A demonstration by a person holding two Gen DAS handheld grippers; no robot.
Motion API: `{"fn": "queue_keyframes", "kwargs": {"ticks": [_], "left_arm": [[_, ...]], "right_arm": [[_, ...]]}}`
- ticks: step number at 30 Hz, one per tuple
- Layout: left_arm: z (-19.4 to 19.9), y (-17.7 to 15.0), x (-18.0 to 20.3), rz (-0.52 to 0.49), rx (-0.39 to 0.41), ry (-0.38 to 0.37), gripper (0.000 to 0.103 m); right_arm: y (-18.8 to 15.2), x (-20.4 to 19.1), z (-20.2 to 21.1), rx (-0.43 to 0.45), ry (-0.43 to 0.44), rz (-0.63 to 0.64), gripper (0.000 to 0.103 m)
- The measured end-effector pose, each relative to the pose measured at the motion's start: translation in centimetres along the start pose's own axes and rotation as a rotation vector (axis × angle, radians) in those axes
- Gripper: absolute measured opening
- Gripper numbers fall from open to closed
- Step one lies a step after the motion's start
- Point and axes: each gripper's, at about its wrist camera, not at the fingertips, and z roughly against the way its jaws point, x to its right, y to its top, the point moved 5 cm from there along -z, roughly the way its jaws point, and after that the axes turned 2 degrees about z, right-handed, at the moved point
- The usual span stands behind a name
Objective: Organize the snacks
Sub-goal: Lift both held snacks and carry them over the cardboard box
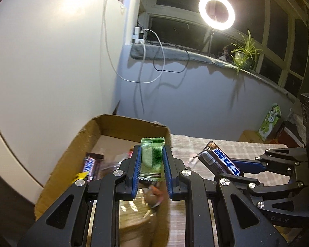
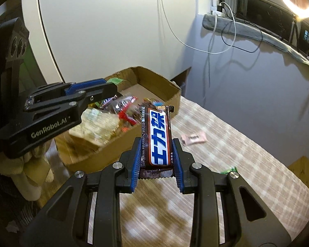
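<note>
My left gripper (image 1: 152, 154) is shut on a green wrapped snack (image 1: 152, 156), held upright over the near edge of an open cardboard box (image 1: 76, 144). In the right wrist view that gripper (image 2: 111, 87) shows from the side, above the box (image 2: 154, 82). My right gripper (image 2: 157, 144) is shut on a brown chocolate bar with a blue and white label (image 2: 157, 138), raised above the checked tablecloth (image 2: 226, 154) just right of the box. The bar (image 1: 222, 158) and the right gripper's fingers (image 1: 251, 166) appear at the right in the left wrist view. Several wrapped snacks (image 2: 123, 111) lie in the box.
A pink packet (image 2: 193, 139) and a green wrapper (image 2: 229, 169) lie on the cloth. A green carton (image 1: 270, 124) stands at the table's far right. A ring light (image 1: 216, 12), a plant (image 1: 244, 51) and hanging cables (image 1: 158, 61) line the windowsill. A gloved hand (image 2: 31, 164) holds the left gripper.
</note>
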Motion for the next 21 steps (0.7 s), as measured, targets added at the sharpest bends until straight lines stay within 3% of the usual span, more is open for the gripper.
{"fn": "queue_keyframes", "kwargs": {"ticks": [21], "left_arm": [[0.0, -0.2, -4.2, 0.051, 0.0, 0.07, 0.019]], "right_arm": [[3.8, -2.3, -6.4, -0.022, 0.037, -0.021, 0.03]]}}
